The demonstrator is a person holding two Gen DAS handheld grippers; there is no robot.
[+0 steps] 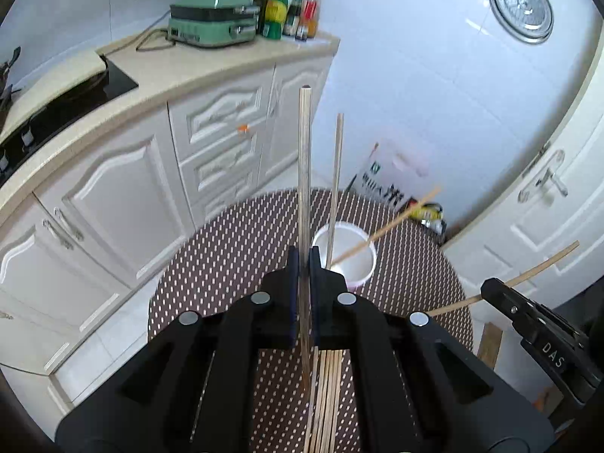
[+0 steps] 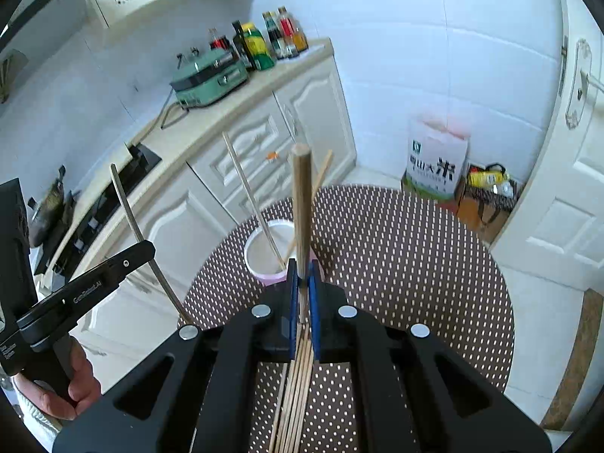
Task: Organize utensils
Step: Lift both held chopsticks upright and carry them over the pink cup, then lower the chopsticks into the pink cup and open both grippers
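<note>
My left gripper [image 1: 304, 260] is shut on one pale chopstick [image 1: 305, 173] that stands upright, above the brown dotted table [image 1: 226, 256]. Just beyond it is a white cup [image 1: 345, 255] holding two chopsticks [image 1: 336, 188]. A pile of loose chopsticks [image 1: 326, 396] lies under the gripper. My right gripper [image 2: 302, 275] is shut on a wooden chopstick [image 2: 302, 204], raised over the same pile [image 2: 296, 377] and near the cup [image 2: 270, 253]. Each gripper shows in the other's view: the right gripper [image 1: 490, 290] with its stick, and the left gripper [image 2: 147, 249] with its stick, held by a hand [image 2: 71, 381].
A kitchen counter [image 1: 181, 71] with a green appliance [image 1: 211, 19], bottles [image 1: 287, 11] and a black stove [image 1: 75, 98] runs behind the table, above white cabinets [image 1: 124, 196]. A rice bag [image 2: 434, 162] and a white door [image 2: 558, 204] stand to the right.
</note>
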